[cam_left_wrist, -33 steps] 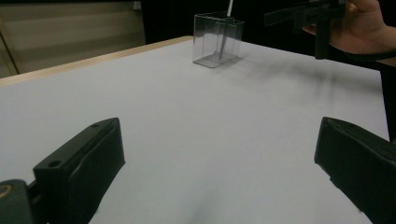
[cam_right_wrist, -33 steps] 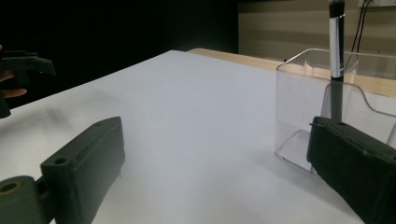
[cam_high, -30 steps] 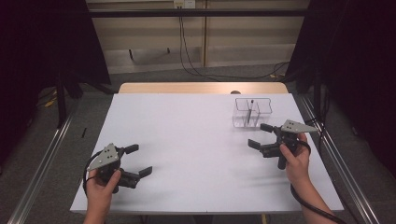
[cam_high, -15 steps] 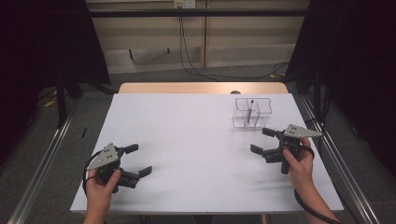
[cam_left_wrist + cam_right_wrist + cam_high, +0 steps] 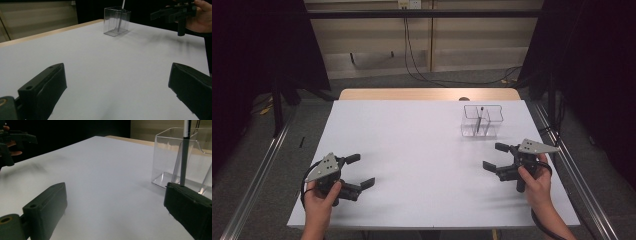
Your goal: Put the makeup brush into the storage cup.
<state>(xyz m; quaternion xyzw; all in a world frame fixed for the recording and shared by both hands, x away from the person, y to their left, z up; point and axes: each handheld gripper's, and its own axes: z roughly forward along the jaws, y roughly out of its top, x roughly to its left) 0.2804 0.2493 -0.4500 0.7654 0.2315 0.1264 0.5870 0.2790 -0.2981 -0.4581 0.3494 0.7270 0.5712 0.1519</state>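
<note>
I hold my right gripper (image 5: 499,156) low over the near right part of the white table (image 5: 422,150), its jaws spread wide with nothing between them. Seen along those jaws in the right gripper view, the clear holder (image 5: 183,160) stands just beyond them to the right, and I keep the gripper pointed that way because the holder and what it carries are the things closest to my reach.

The holder (image 5: 482,120) sits toward the far right of the table, upright, divided into compartments by clear walls. A thin pen (image 5: 480,118) stands in it, leaning slightly, its tip down on the holder's floor; in the right gripper view the pen (image 5: 185,152) rises past the rim. Which compartment it occupies I cannot tell for certain through the clear walls. It leans as it does, I judge, because only the rim and floor support it.

My left gripper (image 5: 360,171) rests at the near left, well apart from the holder, jaws also spread and empty. I judge it is parked there so it stays out of the right hand's way. From the left gripper view the holder (image 5: 117,21) shows far off, with my right gripper (image 5: 160,15) near it.
</note>
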